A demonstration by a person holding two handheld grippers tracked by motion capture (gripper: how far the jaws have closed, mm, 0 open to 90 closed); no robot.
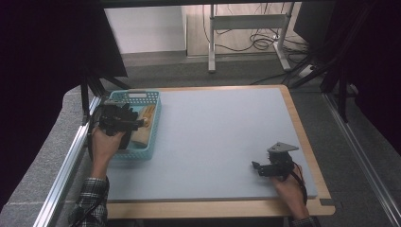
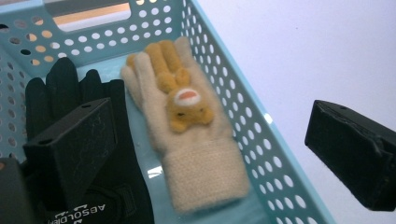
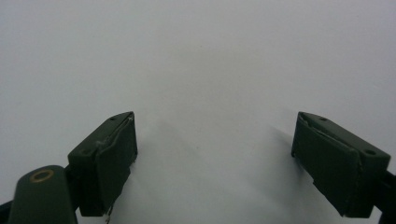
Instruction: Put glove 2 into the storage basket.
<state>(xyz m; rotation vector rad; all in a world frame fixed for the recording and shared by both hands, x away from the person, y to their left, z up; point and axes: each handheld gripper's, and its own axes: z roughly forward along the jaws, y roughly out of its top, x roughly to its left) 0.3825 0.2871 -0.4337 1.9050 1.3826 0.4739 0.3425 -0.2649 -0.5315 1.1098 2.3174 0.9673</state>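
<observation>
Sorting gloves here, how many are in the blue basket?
2: a cream glove with a bear face by the right wall, a black glove left of it. More may be hidden underneath.

A lab: black curtains (image 1: 42, 66) hang round a padded table (image 1: 222, 137) with aluminium rails (image 1: 61, 175), cables (image 1: 260, 42) lying on the floor behind.

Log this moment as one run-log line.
left gripper: open over basket | cream glove, black glove: in basket | right gripper: open over mat
</observation>
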